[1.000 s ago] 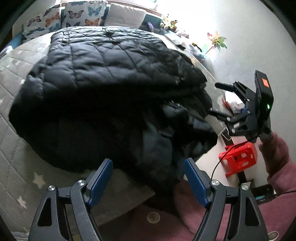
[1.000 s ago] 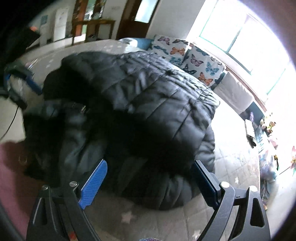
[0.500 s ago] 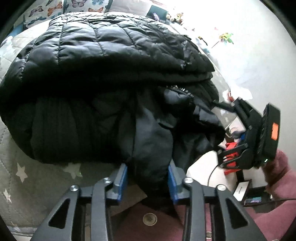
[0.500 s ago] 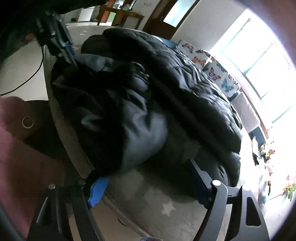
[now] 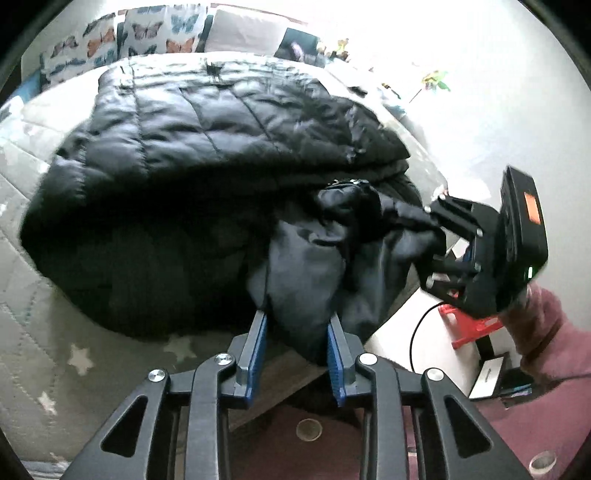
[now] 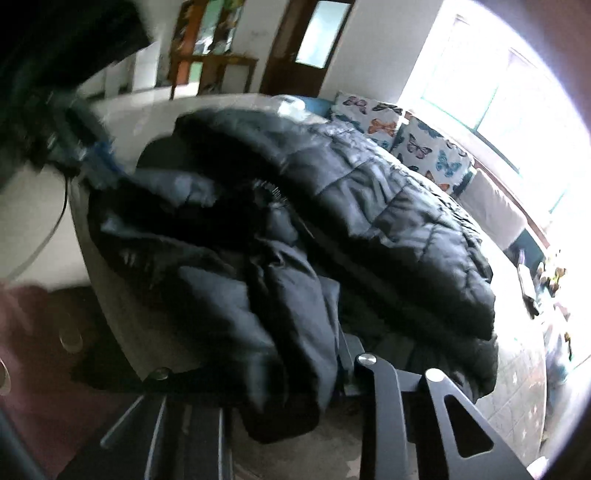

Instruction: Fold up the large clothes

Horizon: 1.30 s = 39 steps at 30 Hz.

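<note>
A big black quilted down jacket [image 5: 207, 147] lies folded on a grey star-patterned bed; it also fills the right wrist view [image 6: 369, 206]. My left gripper [image 5: 297, 343] is shut on the jacket's dark hood fabric [image 5: 306, 273] at the near bed edge. My right gripper [image 5: 436, 236] shows at the right of the left wrist view, shut on another fold of the same fabric. In the right wrist view the fabric [image 6: 288, 332] drapes over my fingers and hides their tips.
The grey quilted bed [image 5: 55, 350] runs left and back, with butterfly pillows [image 5: 147, 33] at its head. A red stool [image 5: 476, 325] and a black cable [image 5: 417, 332] are on the floor at right. A door [image 6: 306, 40] and shelves stand behind.
Both grippers moved in from open positions and closed on the jacket's loose hood end at the bed edge. The right one, still open half a second ago, now grips the fabric.
</note>
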{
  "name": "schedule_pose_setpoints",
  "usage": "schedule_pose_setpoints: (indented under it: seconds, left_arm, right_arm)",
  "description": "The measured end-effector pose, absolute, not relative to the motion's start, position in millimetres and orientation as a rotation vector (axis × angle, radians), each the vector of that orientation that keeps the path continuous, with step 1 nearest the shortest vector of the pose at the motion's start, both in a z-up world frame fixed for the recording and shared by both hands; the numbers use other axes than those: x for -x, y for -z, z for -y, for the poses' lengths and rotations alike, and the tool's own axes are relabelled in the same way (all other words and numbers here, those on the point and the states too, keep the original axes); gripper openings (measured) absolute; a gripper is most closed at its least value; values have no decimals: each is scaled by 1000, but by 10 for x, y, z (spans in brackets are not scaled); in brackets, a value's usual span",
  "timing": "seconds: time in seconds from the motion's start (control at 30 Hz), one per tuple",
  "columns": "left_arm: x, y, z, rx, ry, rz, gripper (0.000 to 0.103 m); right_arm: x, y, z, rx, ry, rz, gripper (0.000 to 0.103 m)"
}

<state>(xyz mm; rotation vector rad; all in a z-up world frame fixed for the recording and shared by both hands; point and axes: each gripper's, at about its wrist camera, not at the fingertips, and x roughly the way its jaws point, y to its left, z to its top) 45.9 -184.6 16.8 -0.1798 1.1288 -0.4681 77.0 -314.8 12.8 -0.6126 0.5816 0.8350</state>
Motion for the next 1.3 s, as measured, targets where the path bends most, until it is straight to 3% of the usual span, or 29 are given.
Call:
schedule_pose_setpoints:
  seconds: [0.1,0.17,0.63,0.87,1.3]
  left_arm:
    - [-311,-290,1647,164,429,-1073,65]
    - [-224,-336,1538,142,394,-1035,74]
    - [-220,-1,1018,37,83,-913,78]
    - [-182,72,1383,-250,47,-796,79]
    - [-454,329,1772,-497,48,-722,82]
  right_arm:
    - [-825,-288,3153,555,-832,-581,28]
    - [-861,-399,3137,536,-831,-568,28]
    - [-1115,-668,3108,403,-810,-558,26]
    - [-1223,-747,3078,373,-807,-568,26]
    - [-1285,-795,3088,363,-795,-566,26]
